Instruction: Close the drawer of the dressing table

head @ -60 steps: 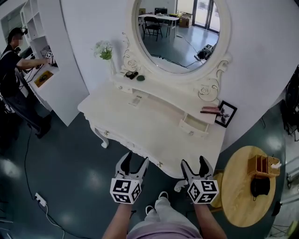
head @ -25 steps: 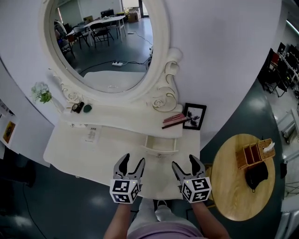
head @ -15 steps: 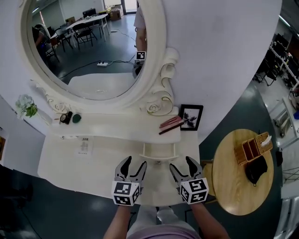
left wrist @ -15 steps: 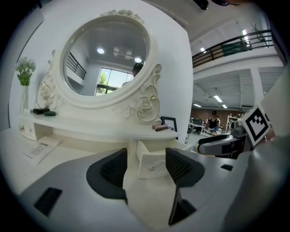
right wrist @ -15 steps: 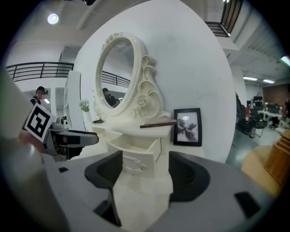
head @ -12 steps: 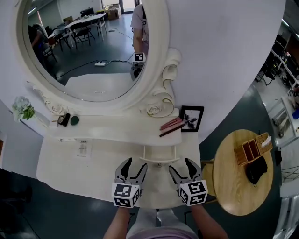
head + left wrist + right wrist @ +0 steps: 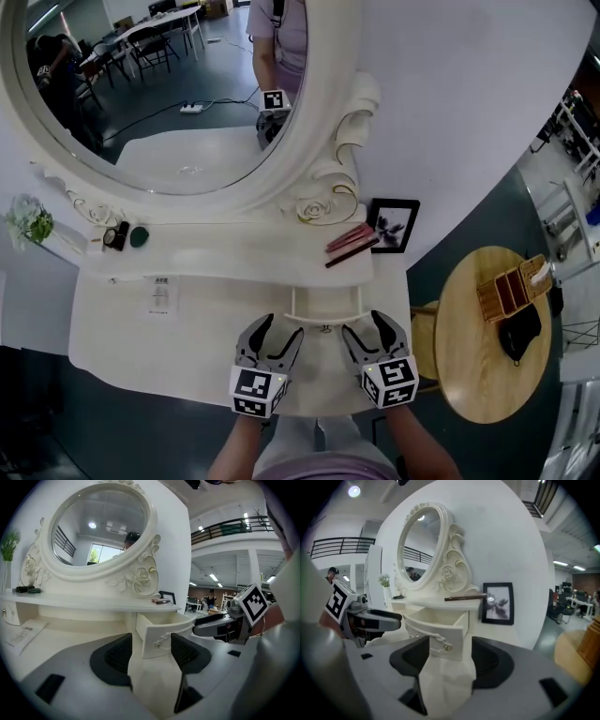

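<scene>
The white dressing table (image 7: pixel 112 347) has a small drawer (image 7: pixel 324 314) pulled out under the right end of its raised shelf. The drawer's front with a round knob (image 7: pixel 157 644) faces me. My left gripper (image 7: pixel 270 337) hovers over the tabletop just left of the drawer front, open and empty. In the left gripper view the drawer front (image 7: pixel 161 639) shows between the open pads (image 7: pixel 117 656), a short way ahead. My right gripper (image 7: pixel 375 330) is just right of the drawer, its jaws closing but still wide, with nothing in them. In the right gripper view the drawer (image 7: pixel 440 634) stands close ahead.
A large oval mirror (image 7: pixel 159 84) rises behind the shelf. On the shelf lie brown sticks (image 7: pixel 352 241) beside a black picture frame (image 7: pixel 394 225), with small jars (image 7: pixel 117 234) and a flower vase (image 7: pixel 28 225) at the left. A round wooden side table (image 7: pixel 487 328) stands at the right.
The head view has swung onto the drawer end of the table. Both grippers have sunk and come forward until they flank the open drawer's front. The right jaws look slightly narrower.
</scene>
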Tool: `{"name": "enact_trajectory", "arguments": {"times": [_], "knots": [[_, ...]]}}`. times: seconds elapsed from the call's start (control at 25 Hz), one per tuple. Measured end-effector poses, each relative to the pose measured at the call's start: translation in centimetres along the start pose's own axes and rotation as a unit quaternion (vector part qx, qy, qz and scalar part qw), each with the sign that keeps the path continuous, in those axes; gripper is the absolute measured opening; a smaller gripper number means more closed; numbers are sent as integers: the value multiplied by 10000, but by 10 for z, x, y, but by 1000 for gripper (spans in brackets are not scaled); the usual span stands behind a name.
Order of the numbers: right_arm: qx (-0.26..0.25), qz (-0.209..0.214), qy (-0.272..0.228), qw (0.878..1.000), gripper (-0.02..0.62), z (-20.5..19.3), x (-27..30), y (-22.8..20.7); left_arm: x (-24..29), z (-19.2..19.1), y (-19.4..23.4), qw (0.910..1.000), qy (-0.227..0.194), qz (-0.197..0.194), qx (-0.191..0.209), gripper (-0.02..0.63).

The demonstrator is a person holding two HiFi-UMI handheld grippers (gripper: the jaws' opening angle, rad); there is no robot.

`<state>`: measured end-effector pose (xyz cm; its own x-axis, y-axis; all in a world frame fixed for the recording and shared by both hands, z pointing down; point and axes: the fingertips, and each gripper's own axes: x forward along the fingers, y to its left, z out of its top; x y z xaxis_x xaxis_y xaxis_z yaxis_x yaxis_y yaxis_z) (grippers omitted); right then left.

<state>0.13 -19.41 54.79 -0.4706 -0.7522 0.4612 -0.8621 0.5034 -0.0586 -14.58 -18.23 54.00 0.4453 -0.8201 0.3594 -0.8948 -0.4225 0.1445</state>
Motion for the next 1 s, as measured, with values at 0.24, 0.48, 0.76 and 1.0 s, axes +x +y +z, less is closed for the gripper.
{"name": "enact_trajectory", "arguments": {"times": [0.24,0.48,0.76,1.0], "knots": [[-16,7,-1,10000,279,-2,3,-1,8,-5,0,9999,91,-76,23,250],[-31,27,62,10000,268,-7,6,0,15,-7,-3,9996,177,-221,90,236],[-73,97,3,9999,235,-6,8,3,17,-11,-6,9987,295,-340,259,216],[-176,87,30,9998,225,-6,8,4,19,-14,-6,9979,417,-350,361,190]]}}
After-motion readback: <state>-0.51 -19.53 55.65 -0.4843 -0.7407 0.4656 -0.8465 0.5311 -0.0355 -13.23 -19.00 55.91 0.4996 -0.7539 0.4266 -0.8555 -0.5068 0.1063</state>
